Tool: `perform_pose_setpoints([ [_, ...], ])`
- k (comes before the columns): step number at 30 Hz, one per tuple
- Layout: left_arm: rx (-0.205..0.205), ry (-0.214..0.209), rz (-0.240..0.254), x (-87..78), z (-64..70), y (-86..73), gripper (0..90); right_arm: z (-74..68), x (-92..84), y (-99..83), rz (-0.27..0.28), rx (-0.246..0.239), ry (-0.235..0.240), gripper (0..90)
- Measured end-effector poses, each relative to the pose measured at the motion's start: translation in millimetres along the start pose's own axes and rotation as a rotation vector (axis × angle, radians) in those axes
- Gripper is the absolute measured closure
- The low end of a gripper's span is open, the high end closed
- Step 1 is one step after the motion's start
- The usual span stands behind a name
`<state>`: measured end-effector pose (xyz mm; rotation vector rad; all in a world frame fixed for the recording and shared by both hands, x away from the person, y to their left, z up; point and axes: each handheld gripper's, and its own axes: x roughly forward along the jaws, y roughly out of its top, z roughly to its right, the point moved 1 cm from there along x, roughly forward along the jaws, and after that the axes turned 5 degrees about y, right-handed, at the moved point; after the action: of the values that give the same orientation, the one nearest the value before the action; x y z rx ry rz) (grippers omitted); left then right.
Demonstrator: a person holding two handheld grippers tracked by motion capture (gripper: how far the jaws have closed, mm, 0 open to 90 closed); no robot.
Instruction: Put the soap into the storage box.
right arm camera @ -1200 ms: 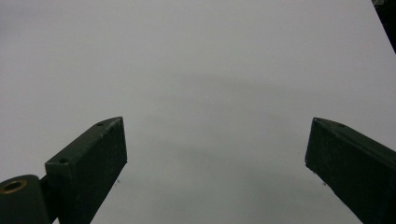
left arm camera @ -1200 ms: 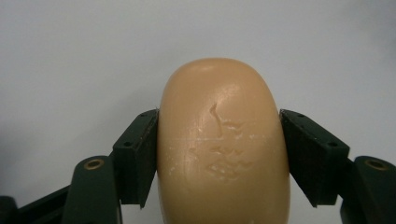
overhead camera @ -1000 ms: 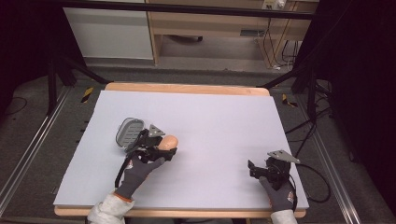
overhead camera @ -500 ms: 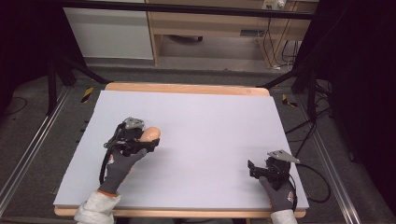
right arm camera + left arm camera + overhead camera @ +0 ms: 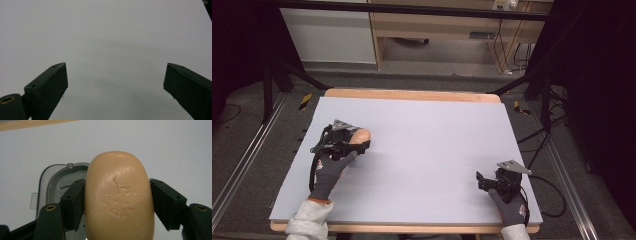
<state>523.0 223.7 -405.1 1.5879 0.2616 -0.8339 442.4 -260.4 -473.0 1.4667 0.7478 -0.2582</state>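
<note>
I had the left gripper (image 5: 117, 202) pinching the bar of soap (image 5: 119, 197) across its short sides, pads flat on both flanks so it couldn't twist or slip out. In the high view the soap (image 5: 360, 135) sat at the left side of the table (image 5: 437, 130), held just above the white sheet. Under it, in the left gripper view, lay a clear grey soap dish (image 5: 53, 182), partly hidden behind the bar; my guess was that I was lining the soap up over it for a drop-in. I couldn't tell whether the bar touched the dish. The right gripper (image 5: 484, 181) was parked near the front right corner, jaws spread wide over bare sheet, nothing between them, kept well apart from the working side.
</note>
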Motion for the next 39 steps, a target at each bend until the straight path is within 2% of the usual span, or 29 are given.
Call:
perform_pose_setpoints([
  [6,-0.03,0.017,-0.003,4.0,-13.2,1.2,31.4,-0.5,1.3,0.0,-0.004,-0.004,-0.002,5.7],
  [11,-0.021,0.028,-0.025,10.9,-19.1,0.3,31.4,-1.1,2.1,0.2,-0.005,-0.004,0.001,5.7],
  [21,-0.036,0.048,-0.047,20.2,-28.1,-5.1,31.4,-1.6,2.8,0.1,-0.009,-0.002,-0.003,5.7],
  [39,-0.036,0.083,-0.076,30.4,-32.6,-11.4,31.5,-1.8,3.0,0.0,-0.012,-0.005,-0.005,5.7],
])
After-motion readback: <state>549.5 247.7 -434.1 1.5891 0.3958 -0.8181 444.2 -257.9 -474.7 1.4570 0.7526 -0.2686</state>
